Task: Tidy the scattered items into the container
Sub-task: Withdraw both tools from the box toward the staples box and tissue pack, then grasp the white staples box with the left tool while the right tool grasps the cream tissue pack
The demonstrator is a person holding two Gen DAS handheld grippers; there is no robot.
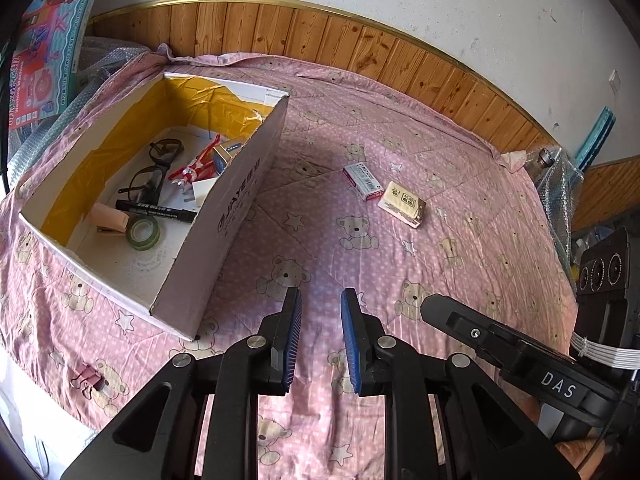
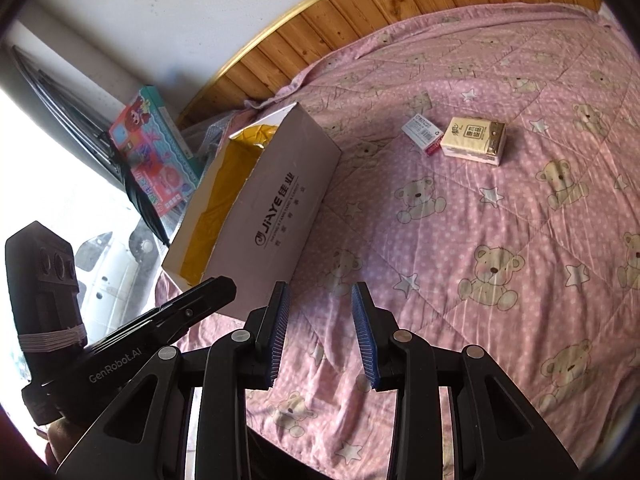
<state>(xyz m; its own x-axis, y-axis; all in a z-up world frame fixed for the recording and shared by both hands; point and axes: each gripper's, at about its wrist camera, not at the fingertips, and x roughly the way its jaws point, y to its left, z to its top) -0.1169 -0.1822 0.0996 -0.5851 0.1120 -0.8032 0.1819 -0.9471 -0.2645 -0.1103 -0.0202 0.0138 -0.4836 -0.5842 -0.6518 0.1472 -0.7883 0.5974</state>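
An open white cardboard box (image 1: 224, 216) with a yellow lining sits on the pink bear-print bedspread (image 1: 360, 264). Inside lie glasses (image 1: 154, 178), a black marker (image 1: 156, 211), a roll of tape (image 1: 143, 233), a red toy figure (image 1: 198, 168) and small packs. Out on the bedspread lie a small pink-and-white box (image 1: 363, 181) and a cream tissue pack (image 1: 403, 203), touching each other. My left gripper (image 1: 321, 304) is open and holds nothing, low over the bedspread, right of the box's near corner. The same box (image 2: 276, 208), small box (image 2: 423, 133) and tissue pack (image 2: 474, 141) show in the right wrist view. My right gripper (image 2: 319, 300) is open with nothing between its fingers.
A pink binder clip (image 1: 86, 378) lies near the bedspread's front left edge. A colourful toy box (image 1: 48, 40) leans behind the cardboard box. Wooden panelling (image 1: 360, 44) runs along the wall. Bubble wrap and a bottle (image 1: 554, 176) sit at the far right.
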